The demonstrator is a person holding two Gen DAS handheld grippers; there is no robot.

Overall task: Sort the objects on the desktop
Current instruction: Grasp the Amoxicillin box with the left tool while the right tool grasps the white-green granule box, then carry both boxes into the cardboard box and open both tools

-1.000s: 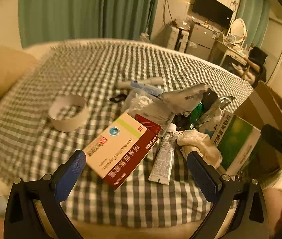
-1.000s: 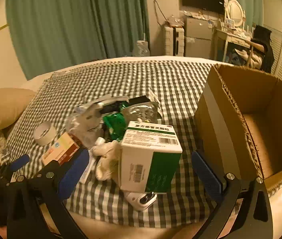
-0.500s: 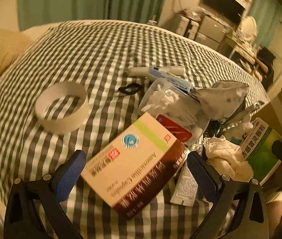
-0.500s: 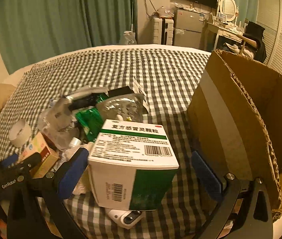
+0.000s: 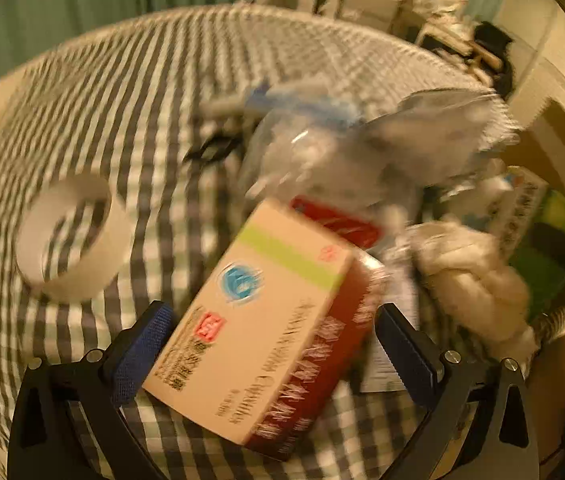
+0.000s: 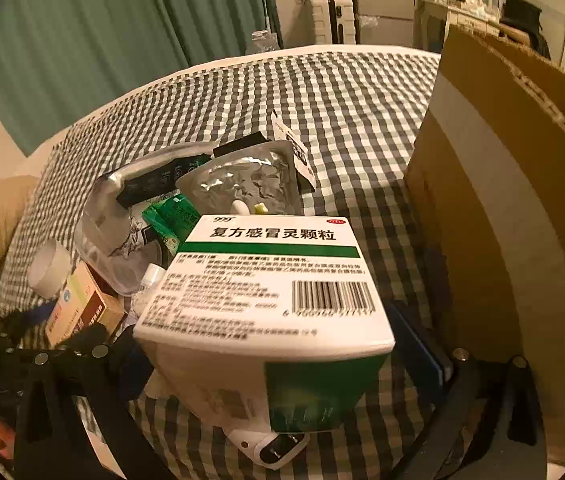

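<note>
A cream and maroon medicine box (image 5: 266,316) lies on the checked cloth between the fingers of my left gripper (image 5: 274,354), which is open and straddles it; this view is blurred. A larger white and green medicine box (image 6: 266,292) stands between the fingers of my right gripper (image 6: 278,356), also open, with its left finger mostly hidden behind the box. The cream box (image 6: 78,308) shows again at the left of the right wrist view, and the green box (image 5: 554,232) at the right edge of the left wrist view.
An open cardboard box (image 6: 502,208) stands close on the right. A tape roll (image 5: 70,236), a clear plastic bag (image 5: 322,148), a crumpled white cloth (image 5: 478,280), a foil pouch (image 6: 246,184) and a white charger (image 6: 270,446) under the green box crowd the pile.
Both grippers have moved forward and down: the left one now straddles the cream box, and the right one now straddles the green box. Neither has shut.
</note>
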